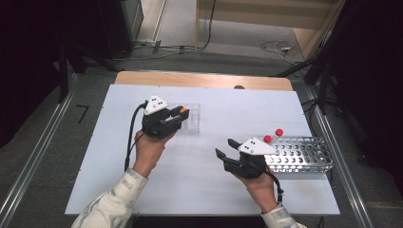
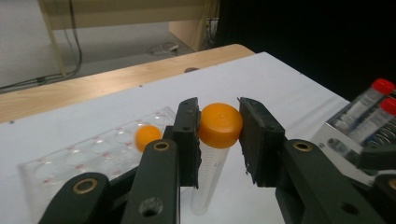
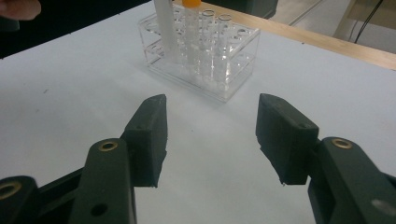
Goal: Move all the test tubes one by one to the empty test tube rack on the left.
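My left gripper (image 1: 182, 114) hovers over a clear plastic rack (image 1: 192, 119) at the table's middle left. It is shut on an orange-capped clear tube (image 2: 220, 125), gripped at the cap, with the tube hanging down between the jaws. A second orange-capped tube (image 2: 147, 136) stands in the clear rack (image 2: 70, 163). My right gripper (image 1: 223, 147) is open and holds nothing, low over the table just left of a perforated white rack (image 1: 304, 155). Two red-capped tubes (image 1: 273, 136) stand at that rack's near-left corner. In the right gripper view the open jaws (image 3: 212, 107) face the clear rack (image 3: 201, 56).
The white sheet (image 1: 209, 190) covers the table, with a strip of bare wood (image 1: 204, 80) along the far edge. Dark stands and cables sit on the floor beyond. The white rack's many holes (image 1: 309, 149) are open.
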`<state>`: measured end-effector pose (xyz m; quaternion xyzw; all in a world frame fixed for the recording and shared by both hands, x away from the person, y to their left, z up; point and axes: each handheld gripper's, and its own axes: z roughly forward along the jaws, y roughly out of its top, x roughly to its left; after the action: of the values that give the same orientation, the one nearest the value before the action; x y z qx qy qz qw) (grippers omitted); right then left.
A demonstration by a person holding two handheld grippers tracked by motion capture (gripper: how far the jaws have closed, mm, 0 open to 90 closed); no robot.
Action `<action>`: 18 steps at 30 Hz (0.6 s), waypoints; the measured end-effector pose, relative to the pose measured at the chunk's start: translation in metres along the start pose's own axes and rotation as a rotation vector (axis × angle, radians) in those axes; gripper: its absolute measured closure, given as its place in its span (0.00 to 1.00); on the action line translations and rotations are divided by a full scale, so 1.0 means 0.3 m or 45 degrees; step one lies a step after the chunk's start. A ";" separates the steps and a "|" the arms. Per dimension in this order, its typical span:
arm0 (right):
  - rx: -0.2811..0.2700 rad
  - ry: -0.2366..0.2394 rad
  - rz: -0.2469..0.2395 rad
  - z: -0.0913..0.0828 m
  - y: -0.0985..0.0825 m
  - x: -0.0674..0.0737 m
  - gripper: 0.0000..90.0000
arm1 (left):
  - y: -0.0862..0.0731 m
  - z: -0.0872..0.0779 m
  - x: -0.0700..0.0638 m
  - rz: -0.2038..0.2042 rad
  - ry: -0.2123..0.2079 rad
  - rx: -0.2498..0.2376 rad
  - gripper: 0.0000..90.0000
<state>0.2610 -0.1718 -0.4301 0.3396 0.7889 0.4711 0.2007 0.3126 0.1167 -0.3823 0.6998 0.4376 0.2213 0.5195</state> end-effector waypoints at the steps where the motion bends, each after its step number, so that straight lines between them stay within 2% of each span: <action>1: 0.001 -0.002 0.005 -0.005 -0.001 -0.001 0.46 | 0.004 -0.004 0.010 -0.004 0.012 -0.004 0.77; 6: -0.003 -0.009 0.008 -0.019 -0.012 -0.014 0.47 | 0.026 -0.013 0.060 -0.010 0.083 -0.015 0.77; 10: 0.004 -0.012 0.014 -0.019 -0.018 -0.018 0.47 | 0.042 -0.004 0.084 0.007 0.136 -0.023 0.77; 18: 0.001 -0.009 0.017 -0.020 -0.019 -0.020 0.47 | 0.053 0.031 0.110 -0.006 0.166 -0.026 0.77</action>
<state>0.2593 -0.1818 -0.4323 0.3467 0.7862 0.4708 0.2003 0.3431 0.1382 -0.3757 0.6775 0.4699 0.2696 0.4974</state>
